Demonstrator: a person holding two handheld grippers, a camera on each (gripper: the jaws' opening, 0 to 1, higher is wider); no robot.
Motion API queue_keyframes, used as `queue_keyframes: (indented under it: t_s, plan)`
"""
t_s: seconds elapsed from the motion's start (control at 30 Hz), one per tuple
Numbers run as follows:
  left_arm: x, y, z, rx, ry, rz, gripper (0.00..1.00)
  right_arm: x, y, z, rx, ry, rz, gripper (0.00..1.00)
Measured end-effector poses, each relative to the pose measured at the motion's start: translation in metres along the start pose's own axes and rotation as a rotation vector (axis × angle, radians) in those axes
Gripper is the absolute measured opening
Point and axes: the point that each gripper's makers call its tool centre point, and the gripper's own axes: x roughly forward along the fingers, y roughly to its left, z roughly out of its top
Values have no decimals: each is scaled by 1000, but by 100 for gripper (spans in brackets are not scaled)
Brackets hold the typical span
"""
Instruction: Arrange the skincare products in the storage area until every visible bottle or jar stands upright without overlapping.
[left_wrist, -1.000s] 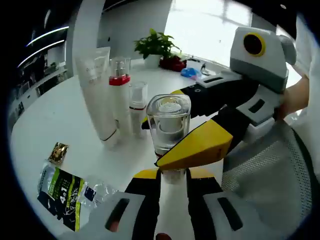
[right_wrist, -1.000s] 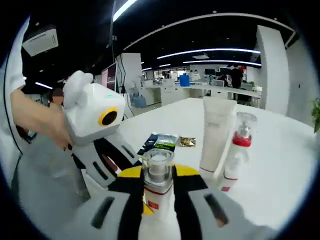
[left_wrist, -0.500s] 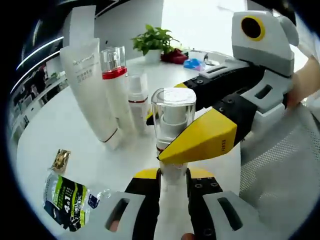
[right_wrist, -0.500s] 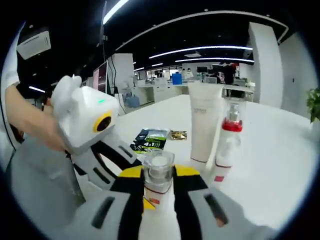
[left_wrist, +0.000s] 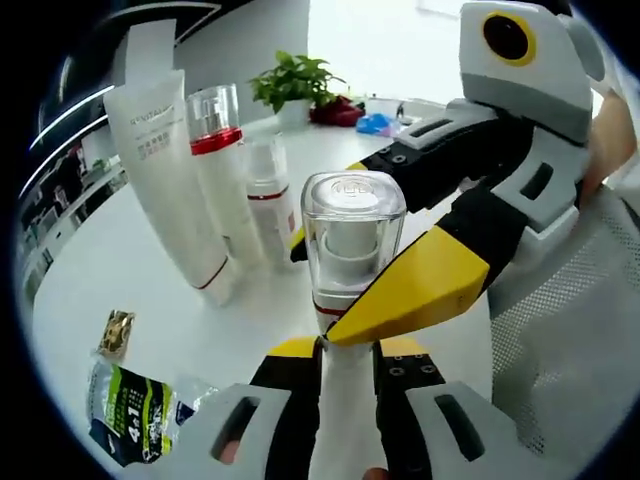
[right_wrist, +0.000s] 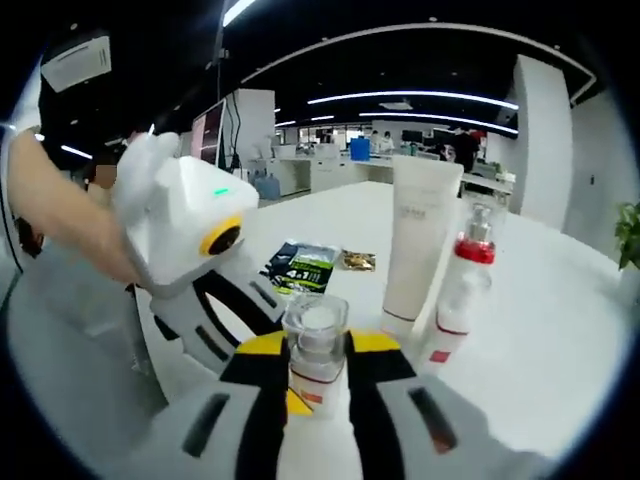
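Observation:
A bottle with a clear square cap (left_wrist: 352, 240) stands upright between my left gripper's (left_wrist: 347, 352) jaws, which are shut on its white body. The right gripper's yellow finger (left_wrist: 410, 290) presses its neck from the right, and the other finger passes behind it. In the right gripper view the same bottle (right_wrist: 316, 325) sits in my right gripper (right_wrist: 318, 348), with the left gripper's black finger (right_wrist: 235, 310) reaching in low on the left. A white tube (left_wrist: 165, 170), a red-collared pump bottle (left_wrist: 215, 150) and a small pump bottle (left_wrist: 268, 200) stand upright together just behind.
A green-and-black sachet (left_wrist: 130, 410) and a small gold sachet (left_wrist: 115, 332) lie flat on the white table (left_wrist: 120, 260). A potted plant (left_wrist: 290, 80) stands at the far edge. A grey mesh chair (left_wrist: 560, 340) is close on the right, and a person's hand (right_wrist: 60, 220) holds the left gripper.
Both grippers have kept their hold on the clear-capped bottle. The left view has drawn a little closer to the standing tube and bottles; the sachets have slid lower in the picture.

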Motion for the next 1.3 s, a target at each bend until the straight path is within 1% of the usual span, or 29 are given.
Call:
queue_keyframes:
  t_s: [0.07, 0.13, 0.33, 0.4, 0.53, 0.57, 0.67, 0.7, 0.77, 0.8, 0.83, 0.87, 0.93, 0.97, 1.0, 1.03, 1.07, 1.13, 1.17, 1.23, 1.27, 1.3]
  plan:
    - [0, 0, 0, 5, 0, -7, 16, 0, -1, -7, 15, 40, 3, 22]
    - [1, 0, 0, -5, 1, -13, 16, 0, -3, -8, 26, 43, 6, 22]
    - [4, 1, 3, 24, 1, -45, 16, -3, -5, -8, 59, 38, 5, 23]
    - [5, 3, 4, 29, 0, -49, 16, -3, -6, -12, 74, 52, 2, 24]
    - [8, 4, 4, 28, 3, -78, 16, -3, -8, -18, 68, 78, -2, 24]
    - [9, 4, 3, 30, 7, -81, 16, -4, -8, -19, 73, 80, -3, 24]
    - [15, 4, -5, 52, 46, -102, 16, -7, -13, -19, 93, 82, -18, 26]
    - [16, 4, -8, 61, 59, -108, 16, -12, -15, -20, 120, 79, -25, 28]
    - [18, 3, -18, 99, 103, -124, 15, -18, -18, -20, 128, 80, -26, 30]
    - [19, 2, -6, 65, 56, -121, 15, -22, -20, -21, 131, 85, -35, 31]
    - [20, 3, -4, 60, 53, -120, 15, -27, -23, -22, 126, 96, -44, 32]
    - [20, 4, -3, 75, 52, -116, 15, -31, -25, -23, 125, 101, -48, 32]
    - [21, 10, -4, 72, 50, -115, 14, -42, -33, -24, 140, 95, -80, 33]
    - [21, 11, -4, 75, 51, -115, 0, -48, -37, -26, 162, 103, -98, 33]
    - [20, 11, -3, 74, 53, -116, 0, -53, -39, -28, 175, 106, -113, 33]
    - [16, 14, 3, 70, 38, -113, 0, -58, -43, -28, 186, 102, -134, 33]
    - [16, 15, 4, 41, 26, -110, 0, -61, -43, -28, 192, 98, -140, 33]
    - [15, 18, 7, 44, 10, -111, 0, -66, -43, -30, 198, 95, -146, 35]
    - [14, 19, 9, 43, 3, -110, 3, -67, -43, -32, 201, 94, -151, 36]
    - [13, 20, 10, 50, -1, -103, 13, -65, -44, -37, 201, 99, -152, 39]
    - [13, 20, 10, 53, -1, -101, 18, -62, -47, -41, 194, 112, -153, 39]
    - [10, 19, 11, 56, -5, -101, 20, -59, -48, -44, 193, 127, -142, 38]
